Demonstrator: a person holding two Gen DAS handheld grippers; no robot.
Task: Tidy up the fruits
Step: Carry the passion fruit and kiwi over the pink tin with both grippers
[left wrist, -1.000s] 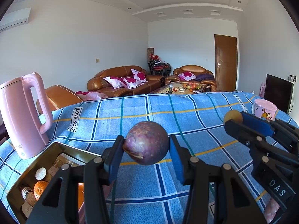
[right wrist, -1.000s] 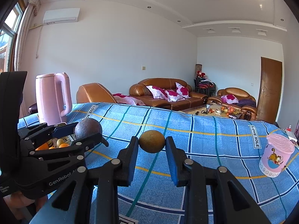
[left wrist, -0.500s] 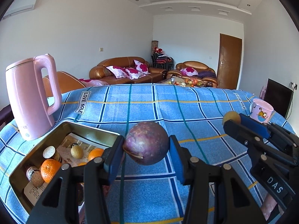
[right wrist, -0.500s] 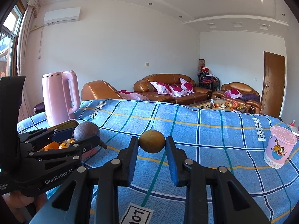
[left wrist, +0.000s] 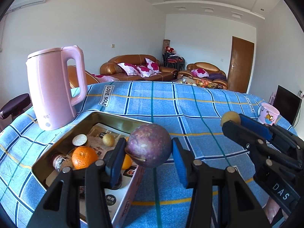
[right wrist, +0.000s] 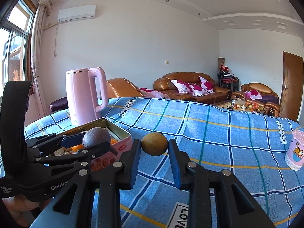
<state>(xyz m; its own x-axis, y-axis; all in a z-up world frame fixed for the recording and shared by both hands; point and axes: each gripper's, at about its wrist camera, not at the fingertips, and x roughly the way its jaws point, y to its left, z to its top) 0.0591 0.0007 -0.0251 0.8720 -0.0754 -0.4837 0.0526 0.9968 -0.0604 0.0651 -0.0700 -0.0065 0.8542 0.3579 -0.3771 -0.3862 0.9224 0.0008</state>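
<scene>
My left gripper (left wrist: 149, 156) is shut on a round purple passion fruit (left wrist: 148, 145) and holds it above the near right corner of an open metal tin (left wrist: 106, 116). The tin holds an orange (left wrist: 84, 157), a small brown fruit (left wrist: 108, 139) and other pieces. My right gripper (right wrist: 154, 148) is shut on a small yellow-brown round fruit (right wrist: 154, 146), held above the blue checked cloth just right of the tin (right wrist: 121, 133). The right gripper also shows in the left wrist view (left wrist: 230, 121), and the left gripper in the right wrist view (right wrist: 95, 139).
A tall pink kettle (left wrist: 55, 89) stands behind the tin at the left. A pink printed cup (right wrist: 296, 150) stands near the table's right edge. The blue checked tablecloth (left wrist: 190, 102) covers the table. Sofas and a door lie beyond.
Both grippers have moved left toward the tin with their fruits held. The tin and kettle now sit closer and more central; the passion fruit is now over the tin's corner.
</scene>
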